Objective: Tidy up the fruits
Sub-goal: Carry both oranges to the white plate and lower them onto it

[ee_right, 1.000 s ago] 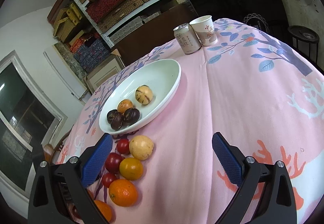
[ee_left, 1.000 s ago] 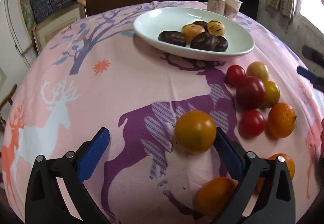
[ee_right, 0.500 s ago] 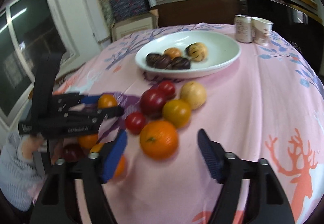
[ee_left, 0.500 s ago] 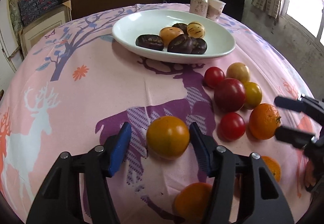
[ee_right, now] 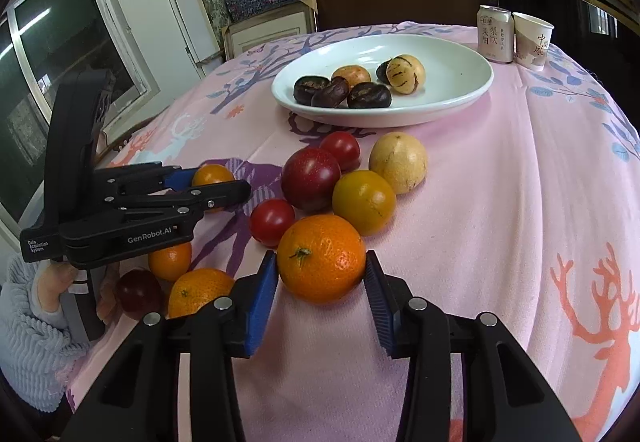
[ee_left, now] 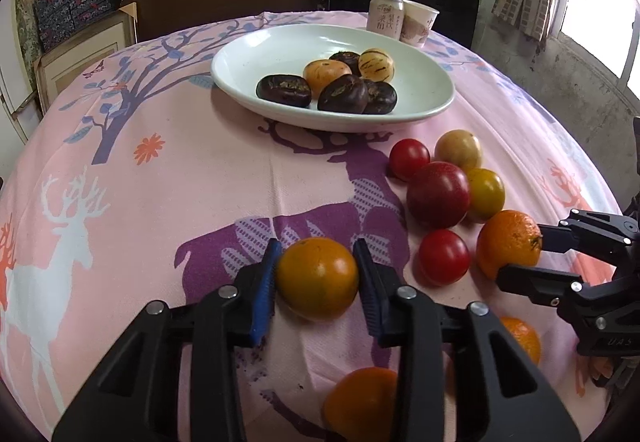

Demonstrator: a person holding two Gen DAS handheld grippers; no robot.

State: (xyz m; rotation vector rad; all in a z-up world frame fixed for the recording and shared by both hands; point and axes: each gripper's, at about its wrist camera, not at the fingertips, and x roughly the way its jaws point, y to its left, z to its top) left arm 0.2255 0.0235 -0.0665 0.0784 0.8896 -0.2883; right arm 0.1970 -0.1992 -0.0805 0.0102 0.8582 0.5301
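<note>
My left gripper [ee_left: 316, 278] has closed on an orange-yellow tomato [ee_left: 317, 284] resting on the pink tablecloth; it shows from the side in the right wrist view [ee_right: 212, 184]. My right gripper [ee_right: 321, 276] has closed on a mandarin orange [ee_right: 321, 258]; in the left wrist view [ee_left: 520, 254] its fingers pinch that mandarin [ee_left: 506, 244]. A white oval plate [ee_left: 248, 62] holds several dark fruits and two pale ones. Red and yellow tomatoes [ee_right: 312, 178] and a yellow passion fruit [ee_right: 398, 162] lie in a cluster before the plate.
More oranges [ee_right: 198, 292] and a dark red fruit [ee_right: 138, 294] lie near the table's front edge. A drink can [ee_right: 495, 34] and a paper cup [ee_right: 532, 40] stand behind the plate. Shelves and a chair are behind the table.
Both grippers have narrowed from wide open, the left onto the orange-yellow tomato and the right onto the mandarin. The right gripper swung left and down toward the fruit cluster.
</note>
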